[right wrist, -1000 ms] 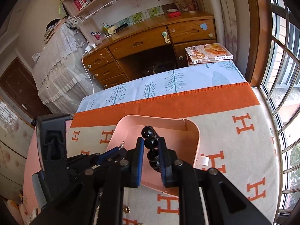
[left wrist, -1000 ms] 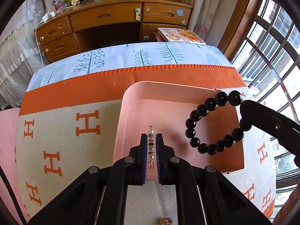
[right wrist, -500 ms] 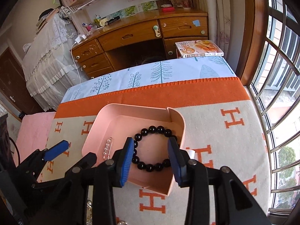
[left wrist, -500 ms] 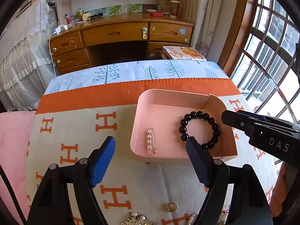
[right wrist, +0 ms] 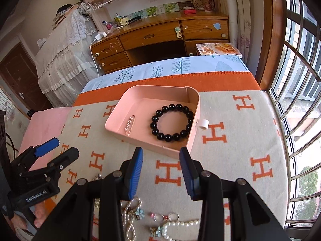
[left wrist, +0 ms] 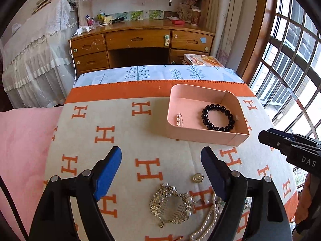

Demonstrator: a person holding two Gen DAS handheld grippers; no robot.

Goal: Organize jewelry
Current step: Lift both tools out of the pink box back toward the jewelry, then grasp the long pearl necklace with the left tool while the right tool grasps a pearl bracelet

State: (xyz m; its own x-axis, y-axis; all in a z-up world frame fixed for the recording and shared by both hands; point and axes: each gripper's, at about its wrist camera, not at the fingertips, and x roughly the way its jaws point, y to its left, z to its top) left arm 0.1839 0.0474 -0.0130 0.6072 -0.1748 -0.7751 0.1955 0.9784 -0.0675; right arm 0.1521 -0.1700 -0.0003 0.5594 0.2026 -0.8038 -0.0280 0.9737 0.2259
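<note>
A pink cushion (left wrist: 24, 140) is lying at the far left, touching the edge of the cream blanket with orange H marks (left wrist: 124, 138) that is covering the work surface. The left gripper (left wrist: 160, 157) is hovering above this blanket with its jaws released wide, gripping nothing; its blue pads (left wrist: 107, 172) are standing well apart. Beneath and between those jaws, a gold ornate hair comb (left wrist: 170, 204) is lying flat on the blanket, with a small gold round button (left wrist: 198, 177) just beside it toward the right and a pearl necklace (left wrist: 208, 221) trailing past the comb's right side.

Further right and farther away, the pink tray (left wrist: 202, 136) is sitting on the blanket. Inside it, a pearl pin (left wrist: 178, 119) is lying near the left wall, and the black bead bracelet (left wrist: 218, 117) is resting flat on the tray floor toward the right wall, apart from the pin.

In the right wrist view, the right gripper (right wrist: 161, 170) is hanging just short of the tray's near corner, its jaws likewise released and holding nothing. Below it, loose pearl strands (right wrist: 130, 217) and small rings (right wrist: 164, 217) are lying on the blanket. A small white cylinder (right wrist: 203, 124) is sitting just outside the tray's right wall. A wooden dresser (right wrist: 160, 36) is standing in the background, and a barred window (right wrist: 301, 80) is curving along the right.
</note>
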